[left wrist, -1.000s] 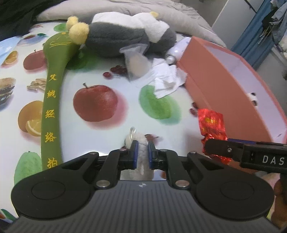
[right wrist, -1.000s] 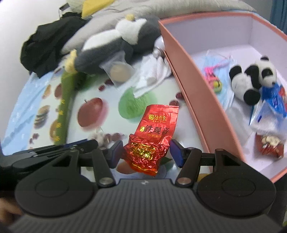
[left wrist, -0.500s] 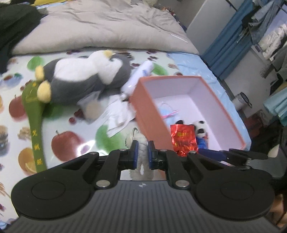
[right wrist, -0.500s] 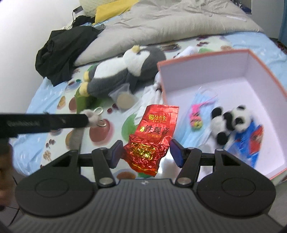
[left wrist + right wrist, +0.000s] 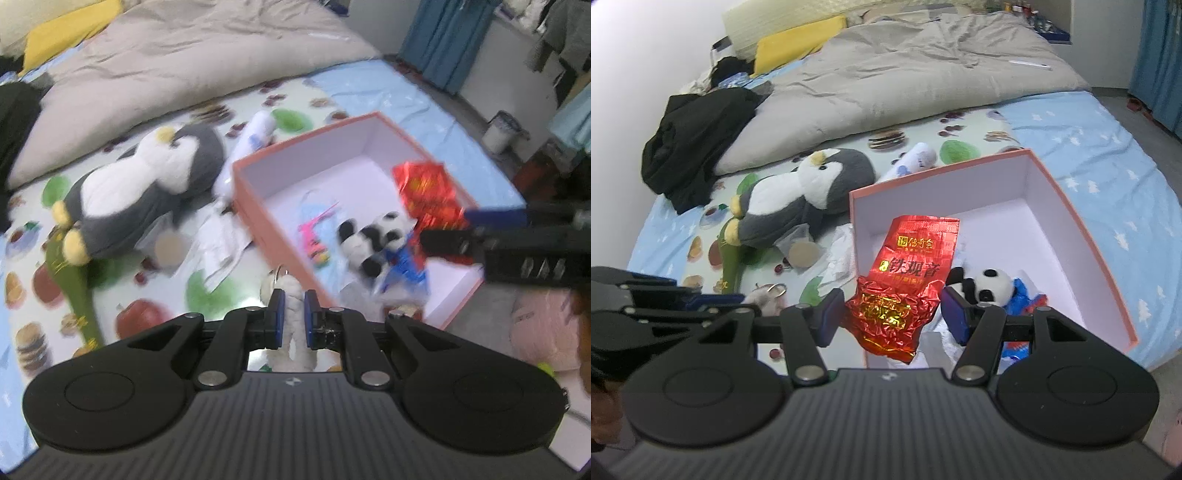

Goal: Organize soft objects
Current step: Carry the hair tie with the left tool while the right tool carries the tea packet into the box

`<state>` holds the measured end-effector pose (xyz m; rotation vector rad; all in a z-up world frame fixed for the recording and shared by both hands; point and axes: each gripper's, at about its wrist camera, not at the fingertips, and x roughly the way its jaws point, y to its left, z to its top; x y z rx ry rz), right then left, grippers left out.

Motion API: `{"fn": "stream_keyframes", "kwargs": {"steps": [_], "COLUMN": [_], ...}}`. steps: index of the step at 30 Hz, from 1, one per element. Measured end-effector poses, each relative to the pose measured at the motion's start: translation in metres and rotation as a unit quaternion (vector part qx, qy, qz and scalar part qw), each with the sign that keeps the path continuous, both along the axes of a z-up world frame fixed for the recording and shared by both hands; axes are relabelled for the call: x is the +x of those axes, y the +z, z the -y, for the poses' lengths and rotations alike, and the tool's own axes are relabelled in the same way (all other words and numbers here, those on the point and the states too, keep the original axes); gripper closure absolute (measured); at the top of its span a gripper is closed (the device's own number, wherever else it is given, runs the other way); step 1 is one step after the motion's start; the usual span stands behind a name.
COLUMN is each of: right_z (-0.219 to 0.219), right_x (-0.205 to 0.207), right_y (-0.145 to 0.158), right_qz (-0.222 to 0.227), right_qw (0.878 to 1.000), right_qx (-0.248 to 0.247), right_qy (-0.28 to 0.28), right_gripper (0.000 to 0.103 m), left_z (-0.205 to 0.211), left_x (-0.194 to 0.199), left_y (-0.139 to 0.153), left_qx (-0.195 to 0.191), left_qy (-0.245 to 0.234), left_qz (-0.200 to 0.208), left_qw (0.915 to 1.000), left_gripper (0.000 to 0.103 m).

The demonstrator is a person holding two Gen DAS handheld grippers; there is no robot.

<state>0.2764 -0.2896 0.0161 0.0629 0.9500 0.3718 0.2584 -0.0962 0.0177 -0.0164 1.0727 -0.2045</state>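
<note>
Both tongs higher than before: left tongs pinch white plush keychain, right tongs clamp red foil packet (now over pink box).

A bed fills the room, its light blue sheet printed with white trees and partly overlaid by a fruit-patterned cover. A rumpled grey duvet lies across it, with a yellow pillow at the head against a white wall. Blue curtains hang beyond a grey floor.
</note>
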Motion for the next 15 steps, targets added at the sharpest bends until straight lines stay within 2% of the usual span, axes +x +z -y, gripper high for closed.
{"fn": "stream_keyframes", "kwargs": {"steps": [4, 9, 15], "right_z": [0.010, 0.027, 0.046], "right_x": [-0.002, 0.003, 0.018], "right_y": [0.006, 0.013, -0.002], "right_qz": [0.000, 0.005, -0.001], "right_qw": [1.000, 1.000, 0.999], "right_qx": [0.004, 0.014, 0.019], "right_qy": [-0.012, -0.024, -0.041], "right_gripper": [0.042, 0.042, 0.042], "left_z": [0.015, 0.032, 0.049], "left_x": [0.016, 0.033, 0.057], "left_y": [0.015, 0.021, 0.015], "left_qx": [-0.004, 0.001, 0.014], "left_qy": [-0.009, -0.009, -0.020], "left_qz": [0.018, 0.016, 0.022], "left_qw": [0.9998, 0.9998, 0.9994], "left_gripper": [0.090, 0.090, 0.090]}}
